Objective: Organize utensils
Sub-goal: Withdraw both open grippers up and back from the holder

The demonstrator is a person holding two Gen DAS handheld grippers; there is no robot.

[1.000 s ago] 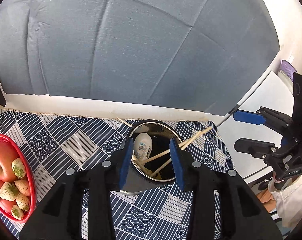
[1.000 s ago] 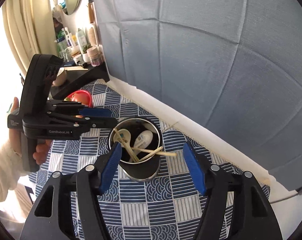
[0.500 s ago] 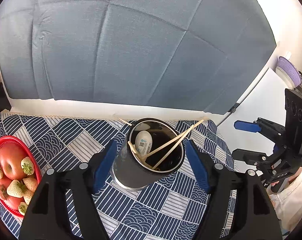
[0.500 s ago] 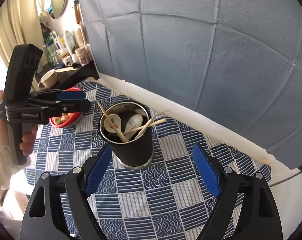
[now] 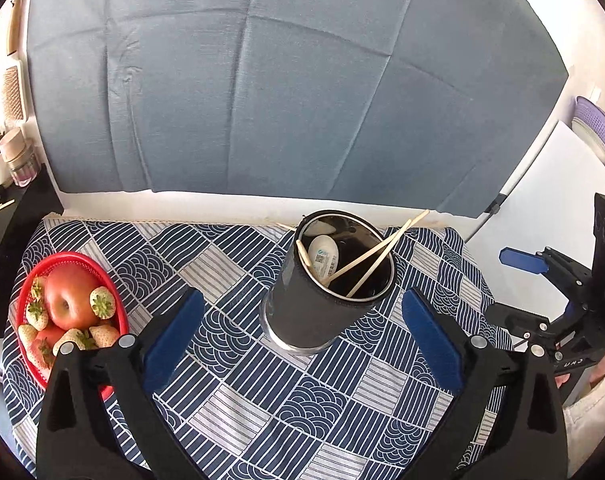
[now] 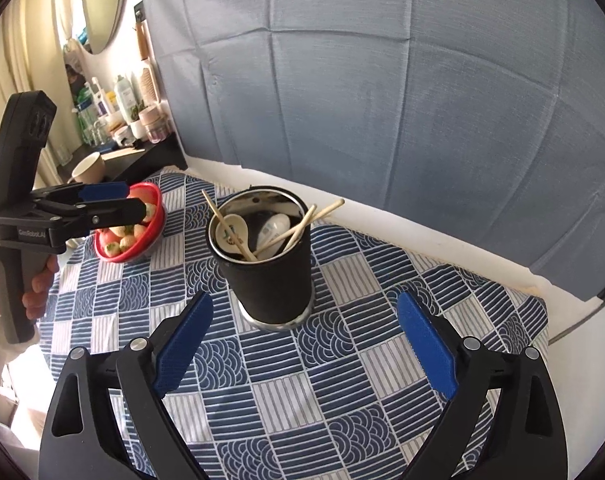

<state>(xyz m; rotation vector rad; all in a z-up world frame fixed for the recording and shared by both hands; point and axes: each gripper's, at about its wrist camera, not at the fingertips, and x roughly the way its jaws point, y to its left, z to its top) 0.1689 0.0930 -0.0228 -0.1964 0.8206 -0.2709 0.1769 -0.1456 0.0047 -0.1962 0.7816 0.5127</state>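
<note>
Item 1 – cup (image 5: pixel 322 304): dark sleeve, steel rim and base. Stands upright on the cloth (image 5: pixel 238 392), approx. centre, just before the white ledge at the back. Touched by neither gripper.

Item 2 – contents of cup: chopsticks (image 6: pixel 302 226), pale wood, leaning across the rim with tips sticking out toward the backdrop; one more stick slants out the opposite side. Two white spoons (image 6: pixel 232 234), bowls up, inside the cup; the second carries a printed label.

Item 3 – left gripper (image 5: pixel 302 334): pitched down toward the cloth, fingers either side of the cup but short of it. Jaws wide apart, having just been opening; nothing between the blue pads, cup sits beyond the tips. From the right wrist view it shows side-on at the left edge, held by a hand (image 6: pixel 38 284) wrapped round the black grip, tips hanging over the bowl.

Item 4 – right gripper (image 6: pixel 304 328): likewise angled down, cup framed ahead of the tips. Jaws spread wide, just been opening; gap empty. In the left wrist view it sits at the far right, off the cloth's edge.

Item 5 – bowl (image 5: pixel 26 288): red, on the cloth's left end, well apart from the cup. Holds an apple (image 5: pixel 68 298) and pale strawberries.

Item 6 – backdrop (image 5: pixel 286 92): grey-blue fabric, creased, hung behind the table.
</note>
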